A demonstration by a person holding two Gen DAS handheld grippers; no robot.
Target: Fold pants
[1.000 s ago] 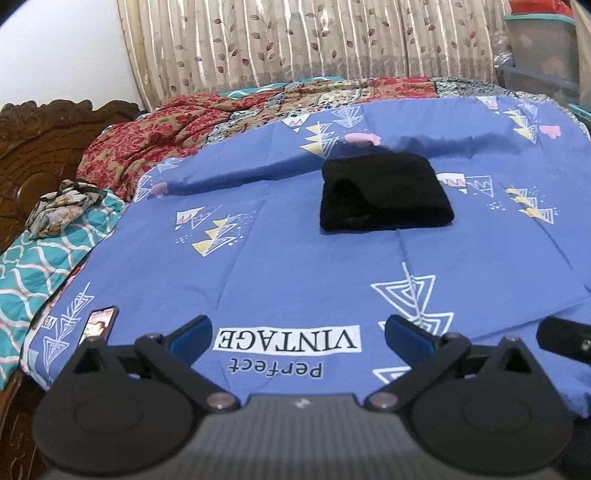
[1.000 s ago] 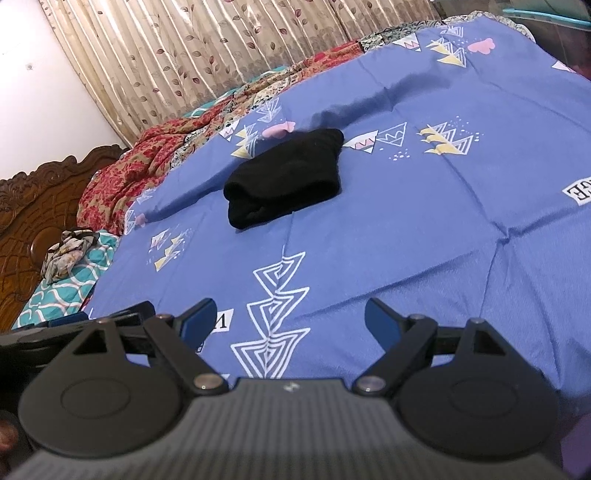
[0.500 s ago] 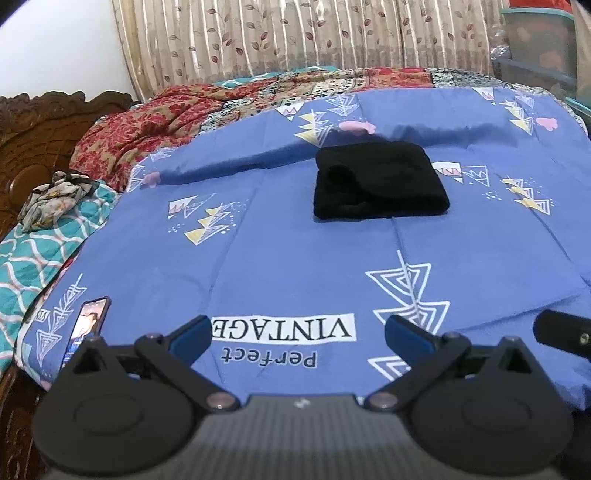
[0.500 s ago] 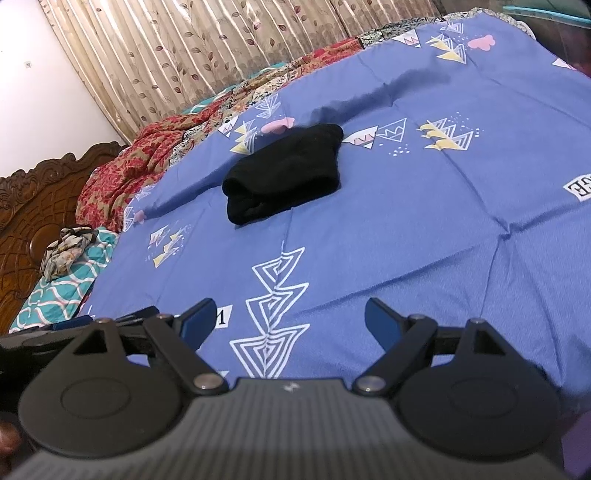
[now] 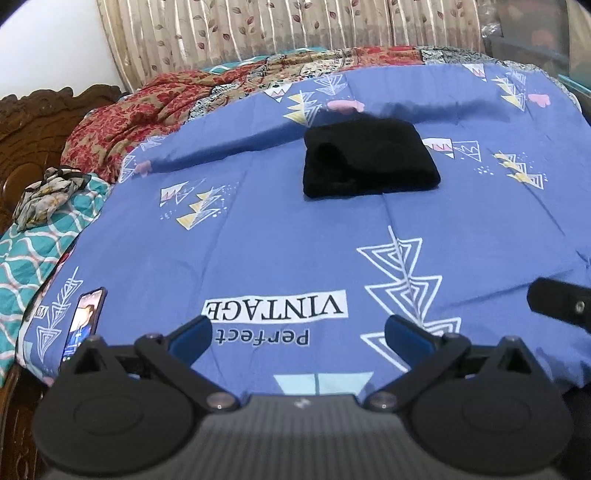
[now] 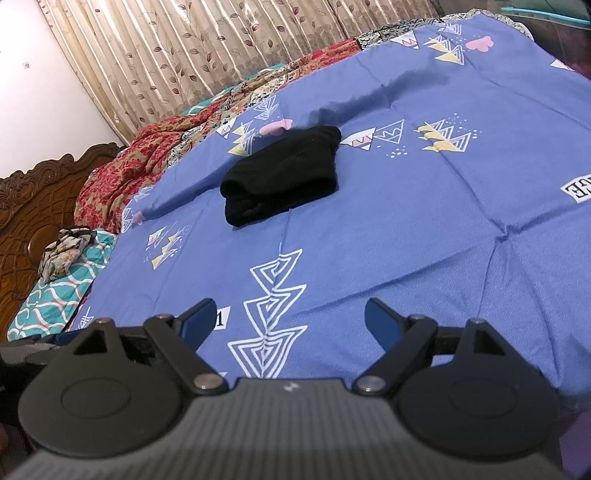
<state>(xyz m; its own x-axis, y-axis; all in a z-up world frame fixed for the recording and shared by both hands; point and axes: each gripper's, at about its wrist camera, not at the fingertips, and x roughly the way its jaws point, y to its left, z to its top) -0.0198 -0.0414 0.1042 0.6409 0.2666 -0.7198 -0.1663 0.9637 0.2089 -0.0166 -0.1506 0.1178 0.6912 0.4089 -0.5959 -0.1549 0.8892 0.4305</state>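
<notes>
- My fingers point(image 5: 192, 338) carry blue pads on black arms.
- The pants point(image 5: 369, 162) are plain black.
- The bedsheet point(image 5: 280, 236) is blue with white, yellow and pink triangle prints.
- The blanket point(image 5: 140, 122) is red floral.
- The pillow point(image 5: 33, 258) is teal with white waves.
- The curtain point(image 5: 258, 29) is beige with leaves.

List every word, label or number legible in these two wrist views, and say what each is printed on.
"VINTAGE": white label printed on the blue bedsheet, upside down in the left wrist view.
"Perfect": sheet, just below that label, also upside down.
"GE": partial label on the sheet at the right wrist view's edge.
"1": white patch on the sheet.
Phone screen: too small to read.
</notes>
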